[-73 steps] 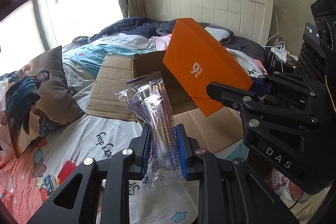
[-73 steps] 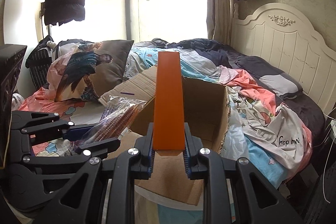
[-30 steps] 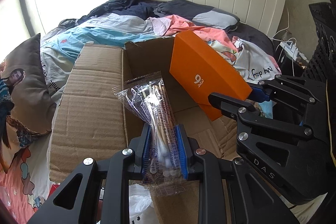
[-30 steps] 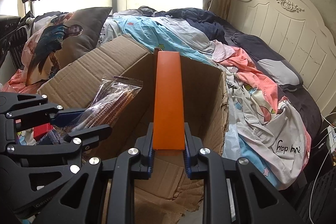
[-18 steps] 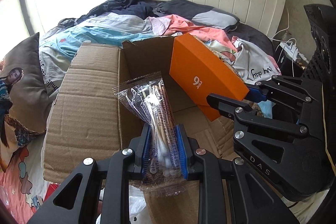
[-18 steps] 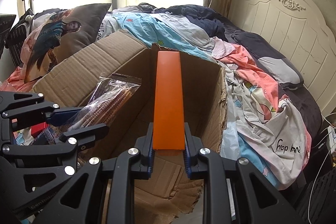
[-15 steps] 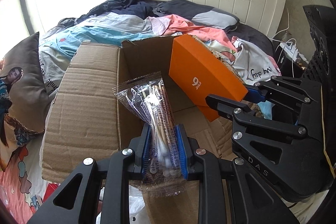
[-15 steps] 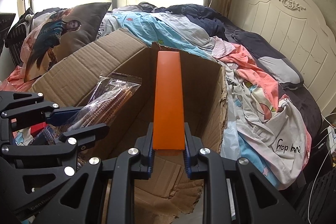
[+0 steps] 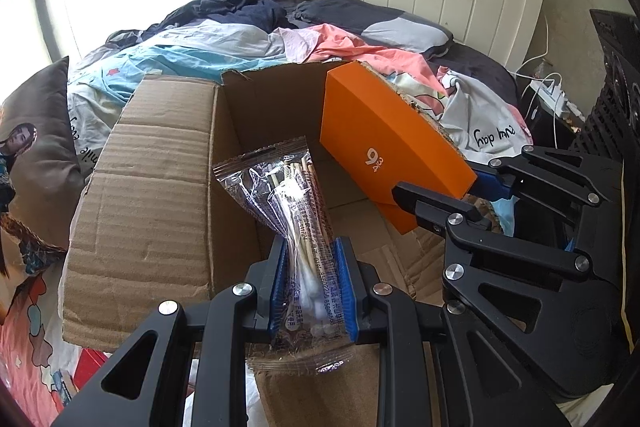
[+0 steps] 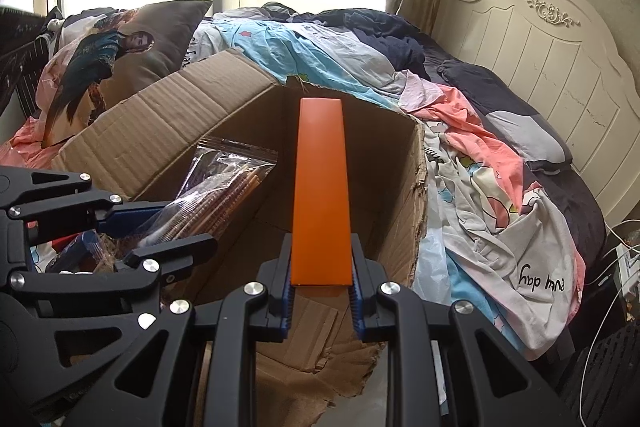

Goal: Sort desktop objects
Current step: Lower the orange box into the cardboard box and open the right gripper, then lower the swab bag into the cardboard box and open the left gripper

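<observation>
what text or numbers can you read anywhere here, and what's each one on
"9", white, with smaller characters beside it too small to read: on the orange box held by the right gripper.
"day" and a second word, upside down, not clearly legible: on the white shirt.
Fine print and digit strings, too small to read reliably: on the cotton swab packet in the left gripper.

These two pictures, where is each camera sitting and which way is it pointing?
Left wrist view: on the left hand-held gripper, looking along its fingers at the cotton swab packet it clamps, over the cardboard box.
Right wrist view: on the right hand-held gripper, looking along the orange box it clamps.
Shared: each view shows the other gripper, both items, the cardboard box and the bed.
</observation>
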Tool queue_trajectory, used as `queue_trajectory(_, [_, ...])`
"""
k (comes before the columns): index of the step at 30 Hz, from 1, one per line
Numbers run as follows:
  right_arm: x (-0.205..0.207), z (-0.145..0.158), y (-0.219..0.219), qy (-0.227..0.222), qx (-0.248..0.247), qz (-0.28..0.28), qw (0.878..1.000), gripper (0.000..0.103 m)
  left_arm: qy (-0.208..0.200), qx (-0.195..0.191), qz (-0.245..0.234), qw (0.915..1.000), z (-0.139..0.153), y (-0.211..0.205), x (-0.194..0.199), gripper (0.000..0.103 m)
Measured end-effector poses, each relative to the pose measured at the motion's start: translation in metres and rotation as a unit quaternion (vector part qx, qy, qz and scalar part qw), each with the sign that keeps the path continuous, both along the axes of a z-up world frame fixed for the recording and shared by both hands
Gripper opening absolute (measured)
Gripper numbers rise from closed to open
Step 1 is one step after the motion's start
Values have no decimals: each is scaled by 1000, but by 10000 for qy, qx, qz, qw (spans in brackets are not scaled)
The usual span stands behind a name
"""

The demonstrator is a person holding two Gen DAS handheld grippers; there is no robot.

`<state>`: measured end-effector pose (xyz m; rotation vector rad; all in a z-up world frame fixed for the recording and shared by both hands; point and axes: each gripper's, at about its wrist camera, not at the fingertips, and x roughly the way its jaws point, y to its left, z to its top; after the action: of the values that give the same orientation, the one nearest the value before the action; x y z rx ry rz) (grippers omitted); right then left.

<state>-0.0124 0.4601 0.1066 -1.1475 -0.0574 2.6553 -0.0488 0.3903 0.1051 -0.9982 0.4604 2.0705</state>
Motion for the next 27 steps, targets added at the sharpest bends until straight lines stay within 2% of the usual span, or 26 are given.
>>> queue_trajectory(17, [1,0,3,-1,-104,-34,9999,22,-12,-23,7,10000,-3,3,1,24])
queue_trajectory(27, [3,-2,5,-8,-23,-133,9999,26,-15,-92,-6,10000,-7,4,1,24])
